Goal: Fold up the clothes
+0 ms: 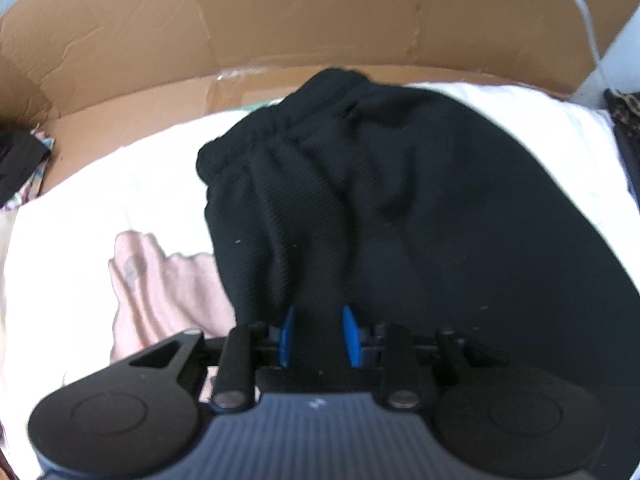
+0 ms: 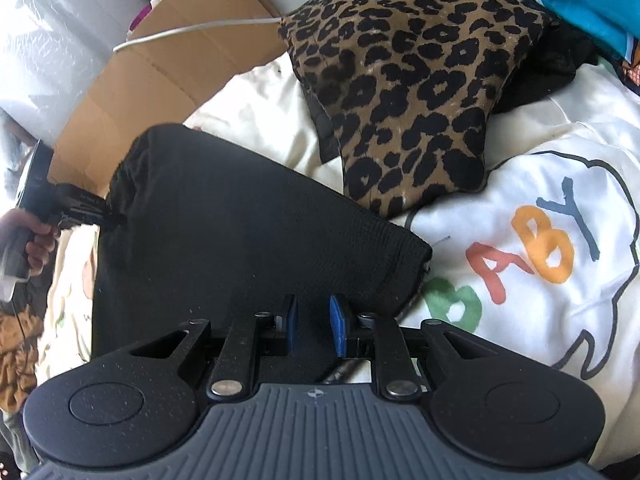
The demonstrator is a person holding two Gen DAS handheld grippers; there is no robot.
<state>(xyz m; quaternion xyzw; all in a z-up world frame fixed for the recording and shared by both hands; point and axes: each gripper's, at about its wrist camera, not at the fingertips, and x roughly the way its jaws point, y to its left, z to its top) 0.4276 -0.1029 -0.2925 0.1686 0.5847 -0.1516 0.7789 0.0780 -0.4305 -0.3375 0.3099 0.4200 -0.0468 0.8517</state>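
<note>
Black garment [image 1: 400, 208] (both grippers gripping)

Left wrist view: mounted behind the left gripper [image 1: 318, 334], looking steeply down along its blue fingers, very close over a black garment [image 1: 400, 208] on a white bedcover [image 1: 100, 208]; a cardboard wall [image 1: 240, 32] closes the far side.

Right wrist view: mounted behind the right gripper [image 2: 314, 328], slanting down, close over the same black garment [image 2: 224, 224], facing a leopard-print cushion [image 2: 408, 80].

Shared: garment, bedcover, cardboard; the right view also catches the left gripper [image 2: 80, 204] at the garment's far edge.
</note>
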